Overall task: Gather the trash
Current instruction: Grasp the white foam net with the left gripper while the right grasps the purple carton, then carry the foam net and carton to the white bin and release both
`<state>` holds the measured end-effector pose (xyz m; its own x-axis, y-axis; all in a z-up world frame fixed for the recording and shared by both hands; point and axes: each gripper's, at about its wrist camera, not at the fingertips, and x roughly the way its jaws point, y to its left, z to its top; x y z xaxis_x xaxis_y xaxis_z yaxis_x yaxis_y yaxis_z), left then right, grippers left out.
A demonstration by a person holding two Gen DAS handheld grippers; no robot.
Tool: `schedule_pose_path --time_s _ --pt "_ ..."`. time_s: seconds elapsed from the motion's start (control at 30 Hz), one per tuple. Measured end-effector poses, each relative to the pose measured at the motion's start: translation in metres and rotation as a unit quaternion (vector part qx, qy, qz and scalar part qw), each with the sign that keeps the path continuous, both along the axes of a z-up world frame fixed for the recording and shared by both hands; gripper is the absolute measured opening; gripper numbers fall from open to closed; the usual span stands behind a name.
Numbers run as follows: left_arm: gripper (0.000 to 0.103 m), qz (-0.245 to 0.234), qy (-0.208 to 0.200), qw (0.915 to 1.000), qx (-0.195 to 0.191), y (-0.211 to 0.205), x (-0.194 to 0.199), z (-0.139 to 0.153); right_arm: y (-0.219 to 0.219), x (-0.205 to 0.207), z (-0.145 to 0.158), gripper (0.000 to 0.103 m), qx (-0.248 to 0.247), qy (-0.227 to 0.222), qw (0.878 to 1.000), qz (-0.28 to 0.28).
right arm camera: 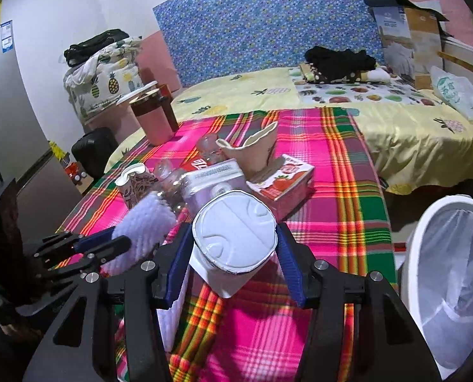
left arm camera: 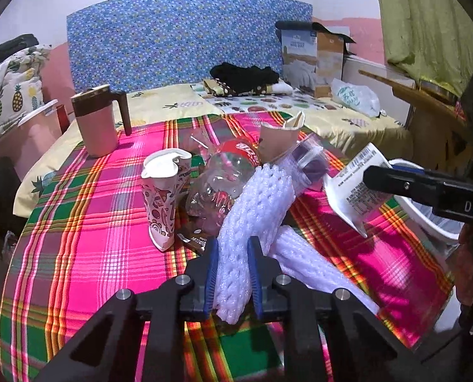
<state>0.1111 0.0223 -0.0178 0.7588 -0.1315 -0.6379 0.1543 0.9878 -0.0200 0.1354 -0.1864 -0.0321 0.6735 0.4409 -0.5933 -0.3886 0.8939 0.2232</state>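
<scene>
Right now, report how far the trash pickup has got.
Done: can't confirm; the bin shows only its liner. In hand: left gripper is shut on a foam net; right gripper holds a white carton. Left on the plaid cloth: paper cups, a plastic bottle, a strawberry box, another foam net.

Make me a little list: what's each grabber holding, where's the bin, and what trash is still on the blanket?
left gripper: shut on white foam net sleeve
right gripper: shut on white carton
bin: white, lined, at right beside the bed
left on plaid blanket: strawberry carton, crushed clear bottle, paper cups
</scene>
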Motion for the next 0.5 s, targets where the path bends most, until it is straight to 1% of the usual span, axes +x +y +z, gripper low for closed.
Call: schedule_pose_path --time_s 0.3,0.5 --pt "0.018 0.011 -0.009 0.9997 -0.019 -0.006 -0.021 0.017 -0.016 -0.012 0.003 0.054 0.011 -0.012 1.0 -0.015" --pt "0.018 0.002 -0.01 0.9995 -0.03 -0.02 -0.022 0.028 -0.033 -0.017 0.003 0.054 0.017 -0.018 0.999 -0.035"
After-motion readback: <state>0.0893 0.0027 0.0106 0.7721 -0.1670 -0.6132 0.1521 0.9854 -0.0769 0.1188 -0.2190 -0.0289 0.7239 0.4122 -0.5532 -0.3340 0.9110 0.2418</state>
